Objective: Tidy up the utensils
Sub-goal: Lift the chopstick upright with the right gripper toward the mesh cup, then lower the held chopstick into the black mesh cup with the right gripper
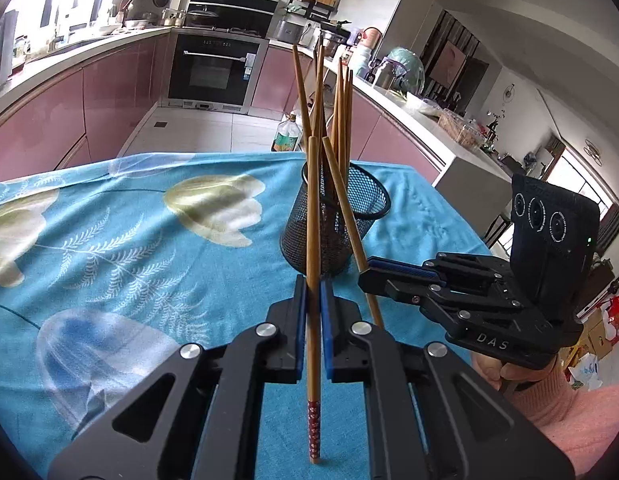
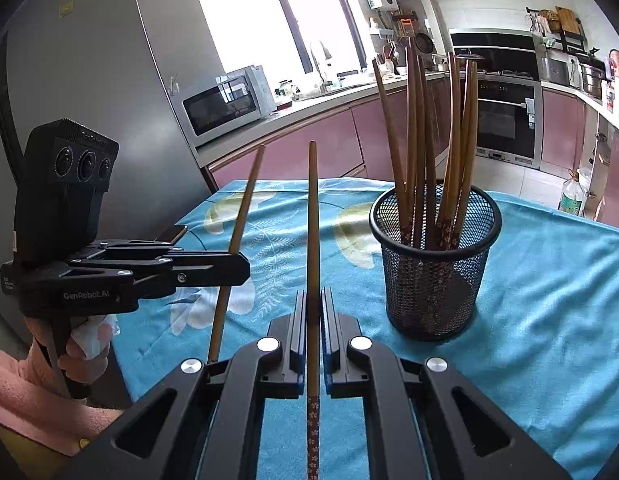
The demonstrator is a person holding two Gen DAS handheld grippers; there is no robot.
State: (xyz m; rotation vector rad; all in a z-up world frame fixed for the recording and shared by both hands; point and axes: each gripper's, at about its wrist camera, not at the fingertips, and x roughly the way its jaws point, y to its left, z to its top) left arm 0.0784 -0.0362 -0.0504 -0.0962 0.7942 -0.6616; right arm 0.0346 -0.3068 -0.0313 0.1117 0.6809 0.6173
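Both hand-held grippers clamp one chopstick each beside the mesh cup.

Left hand-held gripper holds its chopstick nearly upright, patterned end down; right hand-held gripper pinches a second chopstick the same way. Ahead stands the mesh cup on the blue tabletop, already bristling with chopsticks. From the right gripper it lies forward and to the right; from the left, just beyond the tips. Each stick likely needs lifting over the rim, then lowering.
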